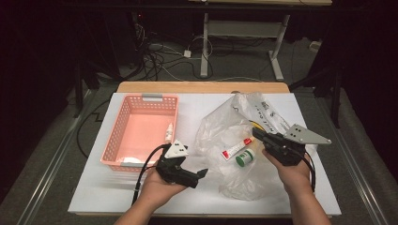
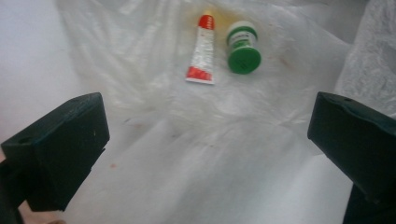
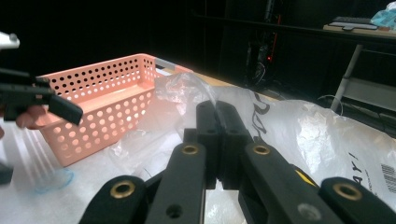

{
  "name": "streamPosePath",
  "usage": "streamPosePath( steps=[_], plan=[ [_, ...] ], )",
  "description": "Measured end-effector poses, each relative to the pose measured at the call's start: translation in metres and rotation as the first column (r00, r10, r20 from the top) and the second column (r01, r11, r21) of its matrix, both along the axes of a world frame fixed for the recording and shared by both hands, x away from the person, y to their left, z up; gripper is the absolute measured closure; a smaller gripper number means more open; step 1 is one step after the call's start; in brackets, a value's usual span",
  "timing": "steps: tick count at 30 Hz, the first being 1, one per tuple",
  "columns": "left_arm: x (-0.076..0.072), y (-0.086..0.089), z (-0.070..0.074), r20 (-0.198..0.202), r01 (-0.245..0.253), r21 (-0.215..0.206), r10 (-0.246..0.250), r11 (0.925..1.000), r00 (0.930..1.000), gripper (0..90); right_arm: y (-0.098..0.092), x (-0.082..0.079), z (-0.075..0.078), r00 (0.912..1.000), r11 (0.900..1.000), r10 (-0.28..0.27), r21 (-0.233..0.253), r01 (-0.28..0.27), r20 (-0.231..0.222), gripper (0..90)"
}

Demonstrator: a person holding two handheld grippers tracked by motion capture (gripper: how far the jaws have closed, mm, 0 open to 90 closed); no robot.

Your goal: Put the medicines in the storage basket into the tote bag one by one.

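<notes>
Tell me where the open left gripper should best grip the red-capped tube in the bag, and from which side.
Probably mid-body, across its narrow width. The tube lies flat inside the clear bag, cap pointing away from the left gripper, beside the green jar. Come in from the left gripper's side through the bag's mouth, jaws straddling the tube's long sides, clear of the jar. The right gripper pinches the bag's edge.

Room: dark, black surrounds at 9 and 3 o'clock; light falls mainly on the work surface. Table [image 1: 94,187]: white top at centre, over a wooden board [image 1: 202,87] whose edge shows at 12 o'clock. Floor [image 1: 56,136]: grey carpet on both sides. Second desk [image 1: 244,28]: pale metal frame with two legs and feet, at 12 o'clock beyond the table. Cables [image 1: 159,58]: tangled dark and white leads on the floor at 11 o'clock, with a white plug block [image 1: 187,53]. Metal rails [image 1: 42,187]: running diagonally along the floor at 7 and 5 o'clock.
</notes>
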State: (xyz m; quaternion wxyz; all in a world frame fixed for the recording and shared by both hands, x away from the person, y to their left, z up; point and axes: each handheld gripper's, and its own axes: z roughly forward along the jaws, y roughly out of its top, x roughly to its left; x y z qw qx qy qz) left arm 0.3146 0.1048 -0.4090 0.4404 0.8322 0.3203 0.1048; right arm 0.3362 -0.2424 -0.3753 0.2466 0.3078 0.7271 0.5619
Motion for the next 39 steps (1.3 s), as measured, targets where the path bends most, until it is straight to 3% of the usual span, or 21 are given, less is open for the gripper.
streamPosePath(
  steps=[5,11,14,20,23,27,30,39],
  plan=[
    [0.006,0.022,0.005,0.006,-0.063,-0.011,0.063,0.9980,0.9980,0.4,0.001,0.000,0.000,1.0000,1.000,0.000,0.000,0.000,0.000,90.0],
    [0.015,0.049,0.005,-0.001,-0.148,-0.006,0.148,0.9890,0.9890,5.3,0.001,0.000,0.000,1.0000,1.000,0.003,-0.006,-0.003,0.001,90.0],
    [0.018,0.062,0.005,0.002,-0.176,-0.015,0.176,0.9843,0.9844,14.9,0.001,0.000,0.000,1.0000,1.000,0.001,-0.005,-0.001,0.001,90.0],
    [0.023,0.080,0.004,-0.013,-0.222,-0.026,0.222,0.9746,0.9750,25.6,0.001,0.000,0.000,1.0000,1.000,0.000,0.002,0.000,-0.002,90.0],
    [0.026,0.086,0.005,-0.019,-0.249,-0.030,0.249,0.9679,0.9683,32.1,0.001,0.000,0.000,1.0000,1.000,0.000,0.001,0.000,-0.002,90.0],
    [0.033,0.090,0.005,-0.027,-0.304,-0.002,0.304,0.9527,0.9524,41.3,0.001,0.000,0.001,1.0000,1.000,0.000,0.000,0.000,-0.001,90.0],
    [0.039,0.092,0.006,-0.036,-0.311,-0.008,0.311,0.9503,0.9498,51.4,0.001,0.000,0.000,1.0000,1.000,0.000,-0.006,0.000,0.001,90.0],
    [0.062,0.089,0.014,-0.080,-0.340,-0.002,0.338,0.9405,0.9376,70.0,0.002,0.002,-0.001,1.0000,1.000,0.006,-0.007,-0.006,0.003,90.0]
  ],
)
